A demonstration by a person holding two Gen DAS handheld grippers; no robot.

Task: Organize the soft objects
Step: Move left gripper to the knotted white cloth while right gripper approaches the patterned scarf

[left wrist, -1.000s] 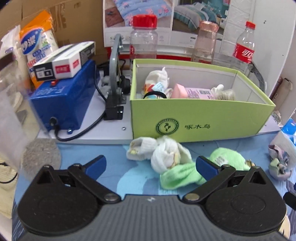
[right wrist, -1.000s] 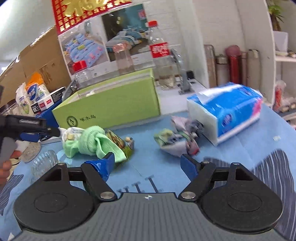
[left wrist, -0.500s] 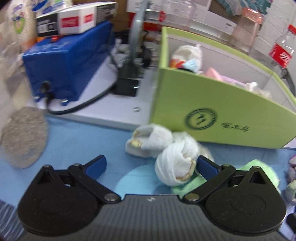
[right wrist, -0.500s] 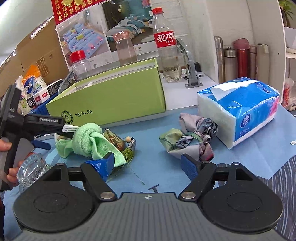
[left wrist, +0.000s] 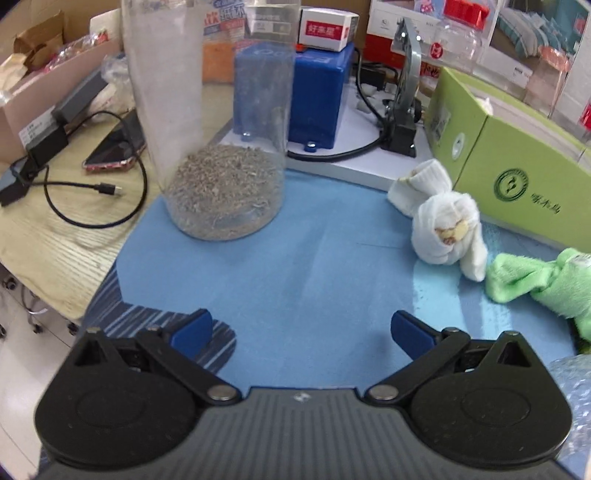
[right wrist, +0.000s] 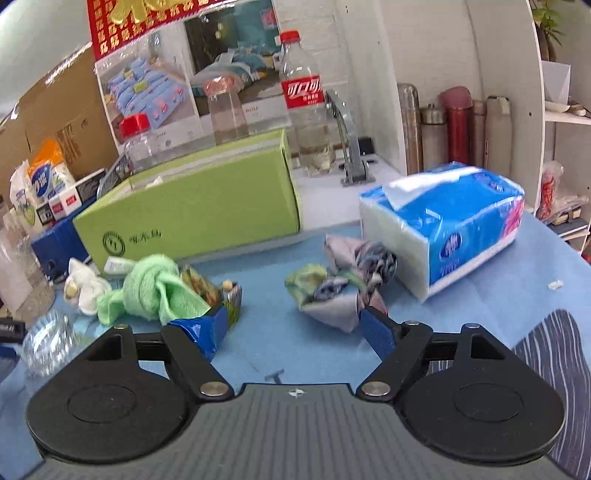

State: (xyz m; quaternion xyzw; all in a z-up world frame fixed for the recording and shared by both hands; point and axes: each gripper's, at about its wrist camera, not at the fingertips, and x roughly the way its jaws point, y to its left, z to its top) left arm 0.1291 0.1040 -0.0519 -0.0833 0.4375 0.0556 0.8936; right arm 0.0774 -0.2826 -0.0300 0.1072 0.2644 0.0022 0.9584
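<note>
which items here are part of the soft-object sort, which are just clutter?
Job:
white socks
green towel
crumpled cloth bundle
green box

Clutter:
tissue pack
cola bottle
plastic jar
blue box
phone

Desk (left wrist: pixel 55 236): pale wood, w/ blue cloth (left wrist: pixel 295 266) over most of it; striped dark patch at cloth's near edges. White brick wall (right wrist: pixel 369 44) behind, bedding posters (right wrist: pixel 147 92) + red banner w/ gold characters (right wrist: pixel 122 22) taped on. Cardboard sheet (right wrist: pixel 48 122) leans at far left. White shelf unit (right wrist: pixel 539 110) on the right, w/ plant on top. Even, bright light.
</note>
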